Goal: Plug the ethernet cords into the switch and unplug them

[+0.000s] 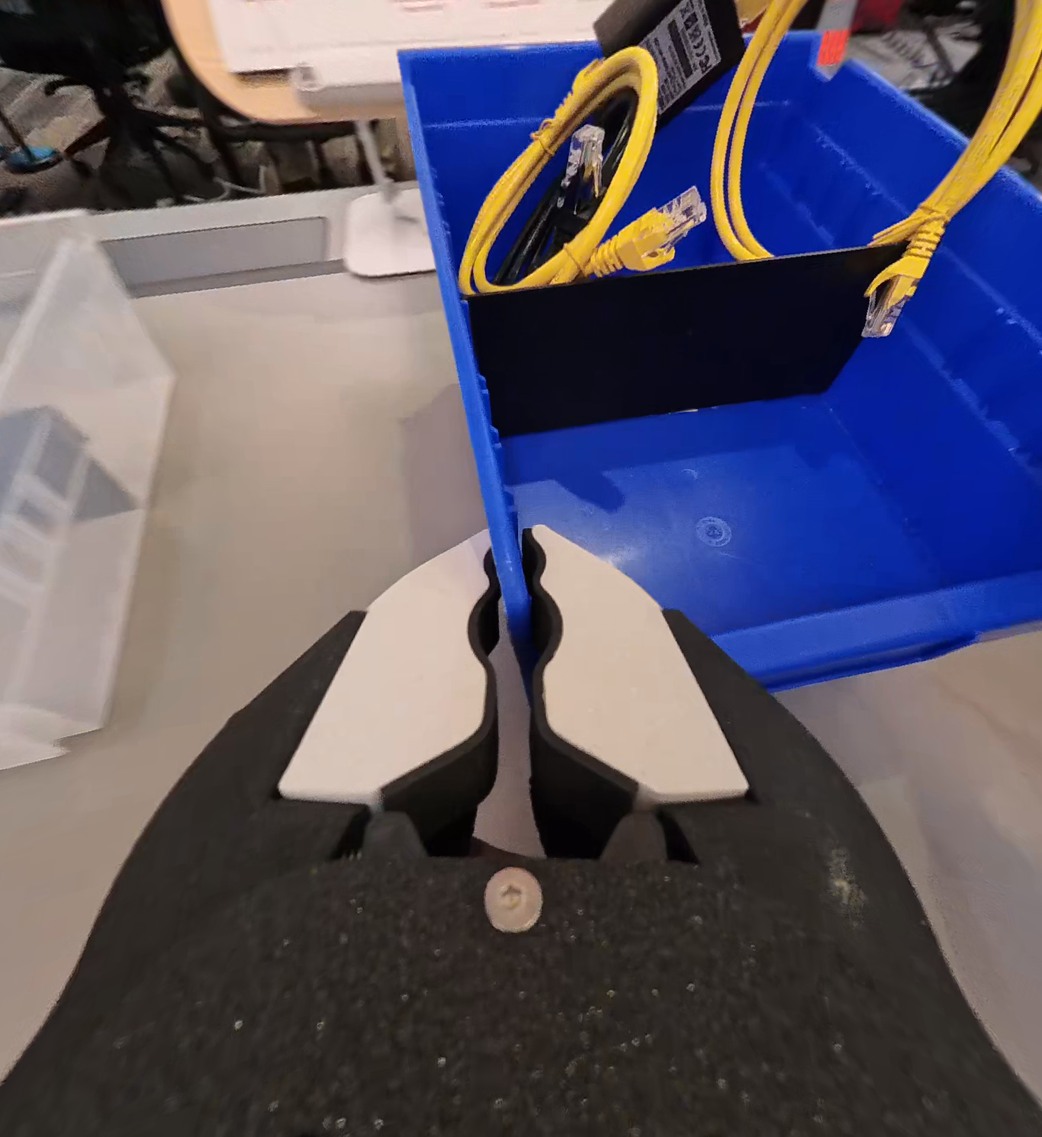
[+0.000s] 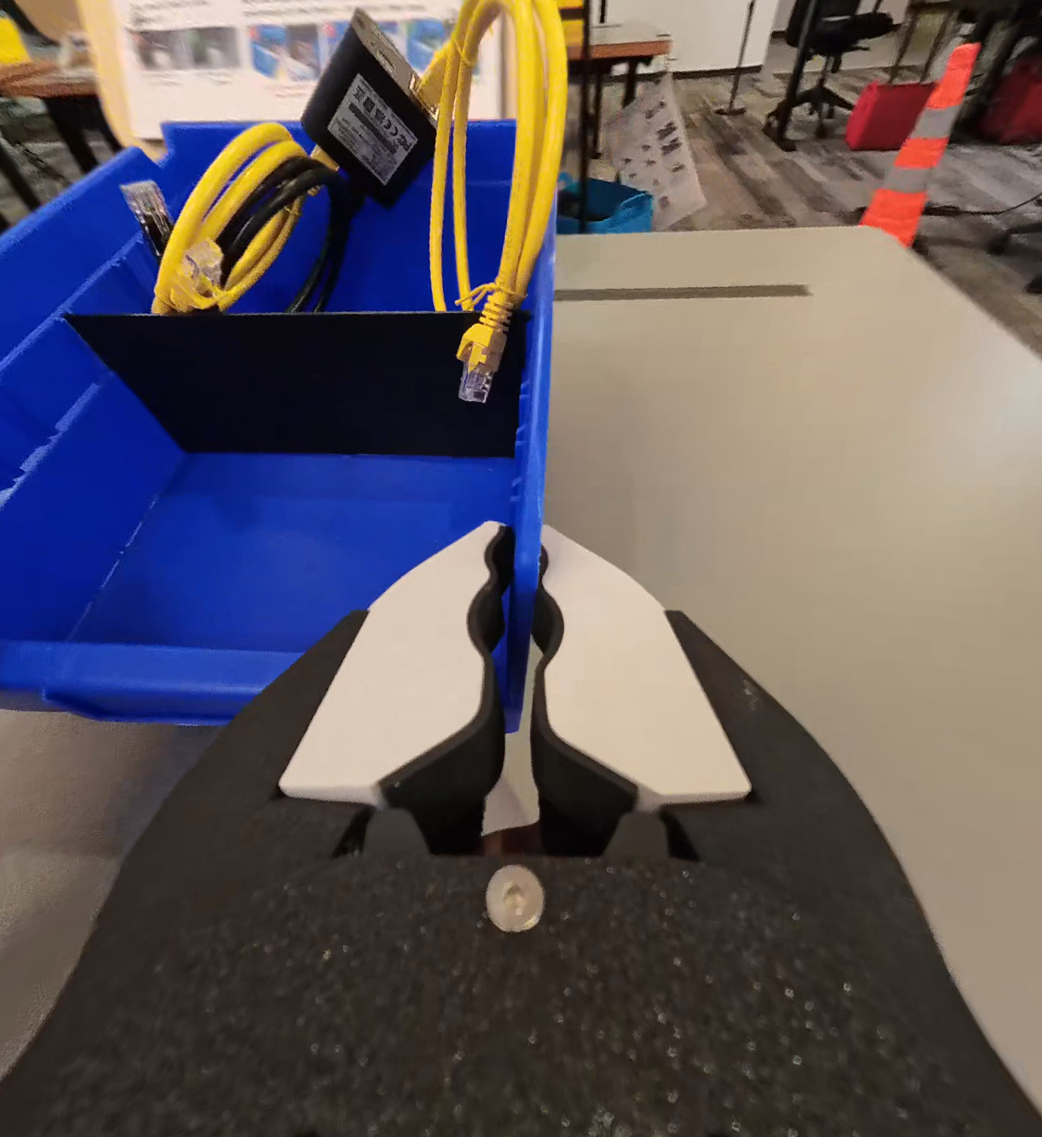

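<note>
Left wrist view: my left gripper point(image 1: 513, 557) pinches left wall of blue bin point(image 1: 814, 554), jaws nearly closed, both pads pressing wall. Bin sits on grey table point(image 1: 260, 492). Behind black divider point(image 1: 660, 332): yellow cords point(image 1: 561, 184), black switch point(image 1: 672, 43) sticking up. Clear box point(image 1: 45, 492) off to left.

Right wrist view: my right gripper point(image 2: 521, 554) pinches bin's right wall point(image 2: 534, 492), jaws nearly closed on it. 1 yellow plug point(image 2: 481, 357) hangs over divider. Switch point(image 2: 371, 111) leans at back, cords around it.

Our left gripper point(image 1: 511, 554) and right gripper point(image 2: 524, 547), speckled black foam bodies, pale grey fingers point(image 1: 617, 677), wavy black pads, silver screw point(image 1: 513, 899).
</note>
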`<state>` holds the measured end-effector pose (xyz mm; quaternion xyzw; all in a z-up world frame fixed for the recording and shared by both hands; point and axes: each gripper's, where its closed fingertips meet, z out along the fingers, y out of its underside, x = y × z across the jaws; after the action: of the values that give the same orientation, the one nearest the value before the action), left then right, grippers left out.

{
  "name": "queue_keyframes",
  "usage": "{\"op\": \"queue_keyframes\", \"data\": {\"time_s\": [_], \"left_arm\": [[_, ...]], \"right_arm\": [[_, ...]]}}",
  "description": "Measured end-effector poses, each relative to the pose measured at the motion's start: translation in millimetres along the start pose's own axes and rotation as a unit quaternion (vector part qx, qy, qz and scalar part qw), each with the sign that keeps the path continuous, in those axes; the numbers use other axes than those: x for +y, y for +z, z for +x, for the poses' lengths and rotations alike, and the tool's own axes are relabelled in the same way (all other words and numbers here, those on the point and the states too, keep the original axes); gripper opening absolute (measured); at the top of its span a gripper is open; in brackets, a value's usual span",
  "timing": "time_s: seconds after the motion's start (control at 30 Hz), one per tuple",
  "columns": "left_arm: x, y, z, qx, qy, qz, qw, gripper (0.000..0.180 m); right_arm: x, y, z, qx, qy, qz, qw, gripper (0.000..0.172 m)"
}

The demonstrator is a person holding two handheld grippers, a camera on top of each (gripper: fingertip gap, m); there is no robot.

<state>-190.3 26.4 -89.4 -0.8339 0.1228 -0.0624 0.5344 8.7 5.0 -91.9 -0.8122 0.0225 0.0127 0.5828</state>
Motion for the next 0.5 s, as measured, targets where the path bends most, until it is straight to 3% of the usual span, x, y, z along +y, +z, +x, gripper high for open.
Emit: {"op": "queue_keyframes", "data": {"time_s": [0.23, 0.43, 0.5], "left_arm": [[22.1, 13.1, -93.9, -0.023, 0.0, -0.029, 0.999, 0.003], [40.3, 19.0, -105.6, 0.027, -0.018, -0.052, 0.998, 0.009], [39.2, 9.5, -102.1, 0.044, -0.019, -0.058, 0.997, 0.034]], "right_arm": [[20.3, 41.8, -93.4, -0.024, 0.008, -0.028, 0.999, 0.002], [26.7, 44.8, -112.6, -0.077, -0.035, -0.007, 0.996, 0.005], [27.0, 41.9, -114.3, -0.107, -0.043, -0.012, 0.993, 0.009]]}}
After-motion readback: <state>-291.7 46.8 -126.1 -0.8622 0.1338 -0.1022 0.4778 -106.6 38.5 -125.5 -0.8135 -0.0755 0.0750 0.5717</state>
